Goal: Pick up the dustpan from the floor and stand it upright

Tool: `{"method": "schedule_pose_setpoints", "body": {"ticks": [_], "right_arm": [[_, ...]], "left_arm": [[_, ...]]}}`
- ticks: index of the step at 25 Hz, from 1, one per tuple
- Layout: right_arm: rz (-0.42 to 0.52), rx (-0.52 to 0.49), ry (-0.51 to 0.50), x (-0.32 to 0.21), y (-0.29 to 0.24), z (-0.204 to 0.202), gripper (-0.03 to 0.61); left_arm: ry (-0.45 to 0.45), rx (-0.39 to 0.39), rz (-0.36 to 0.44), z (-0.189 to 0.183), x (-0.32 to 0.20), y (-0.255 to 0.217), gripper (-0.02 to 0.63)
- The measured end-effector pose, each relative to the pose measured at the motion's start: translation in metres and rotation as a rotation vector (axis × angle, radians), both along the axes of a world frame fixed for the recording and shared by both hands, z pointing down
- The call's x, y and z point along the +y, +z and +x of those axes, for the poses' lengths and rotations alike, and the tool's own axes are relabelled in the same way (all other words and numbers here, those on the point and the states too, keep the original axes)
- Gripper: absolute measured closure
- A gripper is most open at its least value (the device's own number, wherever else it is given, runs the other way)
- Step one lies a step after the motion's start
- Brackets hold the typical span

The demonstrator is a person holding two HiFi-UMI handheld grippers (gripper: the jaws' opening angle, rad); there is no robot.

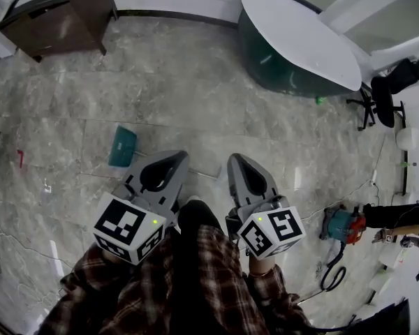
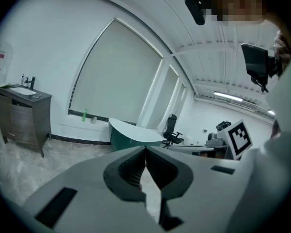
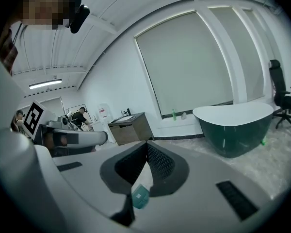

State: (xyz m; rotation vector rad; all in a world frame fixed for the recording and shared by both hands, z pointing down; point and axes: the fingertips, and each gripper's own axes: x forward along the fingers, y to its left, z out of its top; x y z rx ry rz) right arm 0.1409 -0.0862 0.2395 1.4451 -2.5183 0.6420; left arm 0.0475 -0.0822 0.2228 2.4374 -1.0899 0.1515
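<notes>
A teal dustpan [image 1: 122, 146] lies flat on the grey stone floor, with a thin pale handle running from it toward the right. My left gripper [image 1: 184, 154] hovers just to its right and nearer to me, jaws shut and empty. The right gripper [image 1: 234, 158] sits beside it further right, also shut with nothing held. In the right gripper view the dustpan [image 3: 140, 196] shows as a teal patch through the gap below the closed tips [image 3: 147, 143]. The left gripper view has its closed tips [image 2: 146, 149] aimed over the floor toward the table, and the dustpan is not visible there.
A dark wooden cabinet [image 1: 52, 16] stands at the far left. A white oval table on a green base [image 1: 300, 37] stands at the far right, with a black office chair [image 1: 387, 93] beside it. A power tool with a cable [image 1: 342, 223] and a person's arm [image 1: 405, 216] are at the right.
</notes>
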Motion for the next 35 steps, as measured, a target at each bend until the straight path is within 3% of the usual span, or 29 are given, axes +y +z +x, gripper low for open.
{"method": "schedule_pose_setpoints", "body": {"ticks": [7, 15, 24, 29, 35], "right_arm": [[-0.039, 0.012, -0.029, -0.018, 0.007, 0.008, 0.568], [-0.111, 0.041, 0.031, -0.037, 0.045, 0.04, 0.568], [-0.282, 0.064, 0.115, -0.055, 0.186, 0.089, 0.566], [-0.36, 0.073, 0.166, -0.055, 0.288, 0.123, 0.562], [-0.491, 0.066, 0.178, -0.03, 0.414, 0.138, 0.491]], "left_arm": [[-0.044, 0.011, -0.039, 0.005, -0.022, 0.007, 0.601], [-0.048, -0.012, -0.11, 0.017, -0.031, 0.04, 0.601], [-0.037, -0.048, -0.173, 0.03, -0.045, 0.144, 0.601], [-0.048, -0.055, -0.209, 0.052, -0.058, 0.233, 0.601], [-0.038, -0.098, -0.284, 0.075, -0.061, 0.351, 0.601]]}}
